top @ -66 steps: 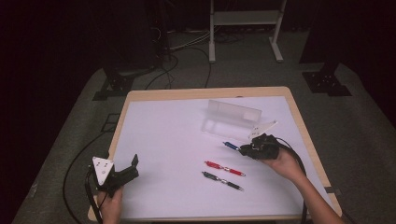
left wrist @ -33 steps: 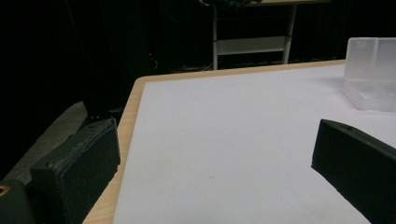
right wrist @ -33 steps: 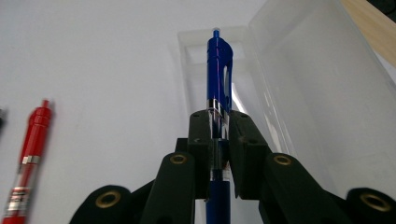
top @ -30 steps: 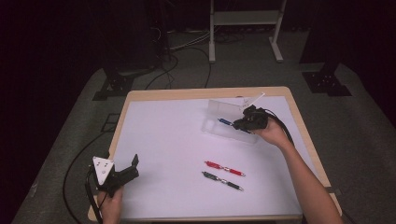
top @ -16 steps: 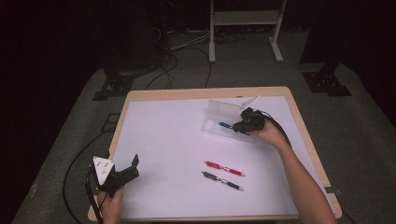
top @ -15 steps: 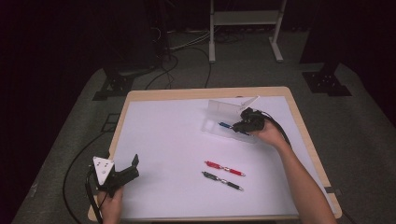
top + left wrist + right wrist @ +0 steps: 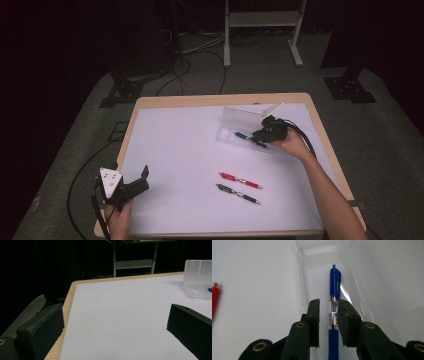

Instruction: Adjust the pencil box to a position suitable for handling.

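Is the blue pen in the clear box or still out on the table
In. The blue pen lies inside the clear box; the right gripper has just been opening, gaps showing between the pads and the pen.

no text, label, brand, number or sign could be read anywhere in the pictures. the blue pen (image 7: pixel 334 315) carried a small printed band on its clear barrel, seen in the right gripper view, but the marks on it were too small and blurred to make out.
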`<move>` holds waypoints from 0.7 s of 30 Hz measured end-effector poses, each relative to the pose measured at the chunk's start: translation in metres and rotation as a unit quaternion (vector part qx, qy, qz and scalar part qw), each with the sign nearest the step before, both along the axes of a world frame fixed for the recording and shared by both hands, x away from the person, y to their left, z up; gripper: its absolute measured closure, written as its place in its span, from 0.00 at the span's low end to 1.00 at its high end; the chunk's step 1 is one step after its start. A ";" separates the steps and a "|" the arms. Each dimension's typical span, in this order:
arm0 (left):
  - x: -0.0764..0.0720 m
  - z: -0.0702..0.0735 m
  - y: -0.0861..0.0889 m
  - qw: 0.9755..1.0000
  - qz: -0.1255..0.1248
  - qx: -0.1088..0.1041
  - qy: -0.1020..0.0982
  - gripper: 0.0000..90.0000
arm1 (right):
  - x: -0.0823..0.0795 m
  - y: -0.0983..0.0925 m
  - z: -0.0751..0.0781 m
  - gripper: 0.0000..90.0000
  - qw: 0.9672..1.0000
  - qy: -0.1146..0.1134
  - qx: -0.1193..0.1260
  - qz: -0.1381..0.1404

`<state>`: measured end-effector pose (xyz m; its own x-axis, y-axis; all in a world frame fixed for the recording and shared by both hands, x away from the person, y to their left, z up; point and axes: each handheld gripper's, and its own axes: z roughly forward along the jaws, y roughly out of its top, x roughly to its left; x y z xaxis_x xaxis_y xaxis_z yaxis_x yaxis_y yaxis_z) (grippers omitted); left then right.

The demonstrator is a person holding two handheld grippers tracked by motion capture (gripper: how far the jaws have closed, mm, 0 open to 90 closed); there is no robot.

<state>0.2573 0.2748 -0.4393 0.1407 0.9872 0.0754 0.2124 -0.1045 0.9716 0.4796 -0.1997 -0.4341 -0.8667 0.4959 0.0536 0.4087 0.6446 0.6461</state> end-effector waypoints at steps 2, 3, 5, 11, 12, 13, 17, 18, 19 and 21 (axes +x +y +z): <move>0.000 0.000 0.000 1.000 0.001 0.001 0.000 0.00 | -0.004 -0.001 0.005 0.76 1.000 0.001 0.005 0.004; 0.000 0.000 -0.001 1.000 0.001 0.002 -0.001 0.00 | -0.008 -0.002 0.007 0.75 1.000 0.001 0.014 0.007; 0.000 0.000 -0.001 1.000 0.000 0.001 0.000 0.00 | -0.016 -0.002 0.011 0.73 1.000 -0.002 0.025 0.013; 0.000 0.000 -0.001 1.000 0.000 0.001 0.000 0.00 | -0.046 0.000 0.015 0.68 0.998 -0.006 0.049 0.029; 0.000 0.000 -0.001 1.000 0.001 0.000 0.000 0.00 | -0.050 0.000 0.015 0.68 0.998 -0.007 0.052 0.033; 0.000 0.000 -0.002 1.000 0.000 0.001 0.000 0.00 | -0.053 0.001 0.015 0.67 0.998 -0.005 0.052 0.032; 0.000 0.000 -0.001 1.000 -0.001 0.003 0.000 0.00 | -0.065 0.003 0.015 0.65 0.998 -0.003 0.056 0.041; 0.000 0.000 -0.001 1.000 0.000 0.004 0.000 0.00 | -0.069 0.004 0.015 0.65 0.998 0.001 0.057 0.042; 0.000 0.000 -0.001 1.000 0.000 0.004 0.000 0.00 | -0.072 0.005 0.015 0.65 0.997 0.000 0.057 0.044; 0.000 0.000 -0.001 1.000 -0.001 0.004 0.000 0.00 | -0.077 0.006 0.014 0.64 0.997 -0.003 0.059 0.048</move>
<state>0.2573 0.2733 -0.4395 0.1425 0.9864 0.0824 0.2119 -0.1117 0.9709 0.4026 -0.1933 -0.4198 -0.9101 0.4018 0.1015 0.3451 0.5991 0.7225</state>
